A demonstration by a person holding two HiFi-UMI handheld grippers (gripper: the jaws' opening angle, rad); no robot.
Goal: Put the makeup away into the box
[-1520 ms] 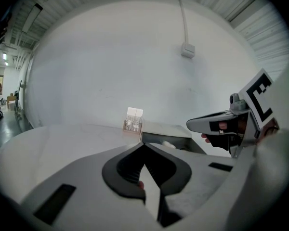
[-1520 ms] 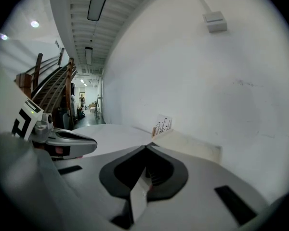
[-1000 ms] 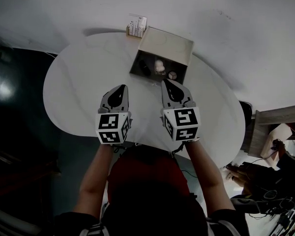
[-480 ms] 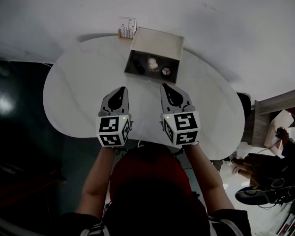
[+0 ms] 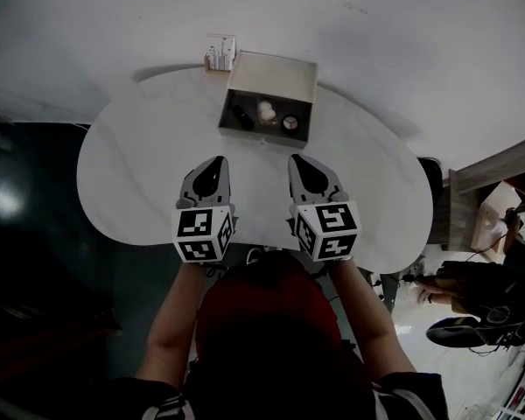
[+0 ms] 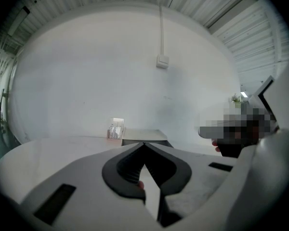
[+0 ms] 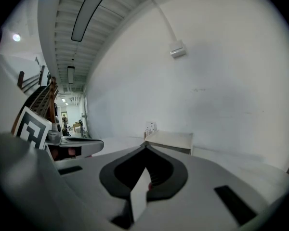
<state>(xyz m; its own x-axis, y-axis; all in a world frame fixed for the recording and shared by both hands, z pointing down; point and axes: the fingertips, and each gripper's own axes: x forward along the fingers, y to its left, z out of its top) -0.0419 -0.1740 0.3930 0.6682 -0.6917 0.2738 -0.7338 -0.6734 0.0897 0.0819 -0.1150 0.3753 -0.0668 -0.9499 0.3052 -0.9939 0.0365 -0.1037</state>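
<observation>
- The left gripper (image 5: pixel 216 160) and the right gripper (image 5: pixel 300 161) are hovering side by side over the near half of the table (image 5: pixel 140 173). Each has its jaws pressed together with nothing between them.
- The makeup is lying inside the box (image 5: pixel 276 79) at the far side of the table: a dark piece (image 5: pixel 242 117), a pale piece (image 5: pixel 266 109) and a round compact (image 5: pixel 290 123). I am seeing none left out on the tabletop, so the putting away is looking done.
- These pieces are looking small, light and hard-shelled, probably slick. Any lifting is best done across the body with a narrow, gentle squeeze, and the compact by its rim, since it may crack or pop open.
- The box is looking like thin card, light enough to slide if nudged, so it is calling for holding by a side wall.
- A small card stand (image 5: pixel 220 53) is sitting just beside the box's far left corner, near the table's far edge and the wall (image 6: pixel 86 81).
- Bare tabletop is lying between the grippers and the box, giving open room to move.
</observation>
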